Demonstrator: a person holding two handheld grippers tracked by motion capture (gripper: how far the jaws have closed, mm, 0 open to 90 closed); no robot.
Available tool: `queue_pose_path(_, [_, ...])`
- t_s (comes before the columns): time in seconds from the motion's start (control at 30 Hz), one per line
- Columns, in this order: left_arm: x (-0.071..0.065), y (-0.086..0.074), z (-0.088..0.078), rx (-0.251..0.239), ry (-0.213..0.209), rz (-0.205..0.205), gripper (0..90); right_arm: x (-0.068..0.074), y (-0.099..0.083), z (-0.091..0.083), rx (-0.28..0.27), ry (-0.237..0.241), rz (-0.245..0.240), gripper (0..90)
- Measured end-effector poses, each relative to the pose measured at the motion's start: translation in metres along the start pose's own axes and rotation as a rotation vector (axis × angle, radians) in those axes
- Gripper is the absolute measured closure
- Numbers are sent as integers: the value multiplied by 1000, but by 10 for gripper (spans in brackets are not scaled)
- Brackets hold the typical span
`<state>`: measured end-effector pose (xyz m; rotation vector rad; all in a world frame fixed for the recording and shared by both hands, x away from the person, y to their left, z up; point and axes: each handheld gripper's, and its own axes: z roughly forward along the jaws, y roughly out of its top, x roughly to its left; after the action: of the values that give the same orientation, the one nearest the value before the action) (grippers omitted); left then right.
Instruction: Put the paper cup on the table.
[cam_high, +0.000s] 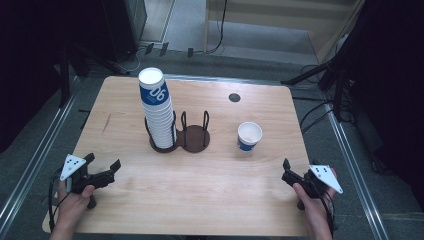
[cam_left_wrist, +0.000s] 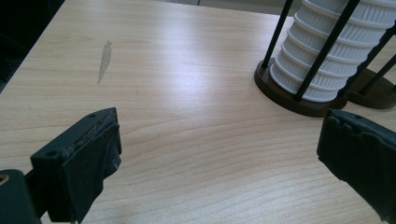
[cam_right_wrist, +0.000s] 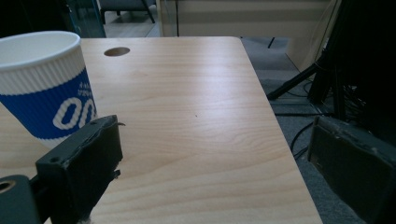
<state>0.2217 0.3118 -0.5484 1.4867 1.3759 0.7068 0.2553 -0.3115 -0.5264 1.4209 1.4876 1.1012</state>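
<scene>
A tall stack of white ribbed paper cups (cam_high: 158, 112) with a blue band near its top stands in the left ring of a dark two-ring holder (cam_high: 194, 138). A single white and blue cup (cam_high: 249, 136) stands upright on the table to the holder's right. My left gripper (cam_high: 104, 169) rests near the front left corner, open, with bare wood between its jaws; the cup stack (cam_left_wrist: 334, 56) rises ahead of it to the right. My right gripper (cam_high: 295, 172) is near the front right corner, open and empty. The single cup (cam_right_wrist: 44, 86) stands just beyond its left jaw.
The wooden table (cam_high: 200, 200) has a round cable hole (cam_high: 234, 97) at the back right and a pale scuff (cam_left_wrist: 105, 60) on its left side. The right table edge (cam_right_wrist: 280, 140) lies close to my right gripper. Dark stands and cables surround the table.
</scene>
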Motion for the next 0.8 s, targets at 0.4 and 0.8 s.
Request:
queue_pose_path(0.4, [1,0,0,-5,-1,-10,4,-18,-10,-14,8,-32,11,31])
queue_pose_path(0.8, [0,0,0,-2,-1,-4,4,-28,-21,-23,19,-57,-6,31])
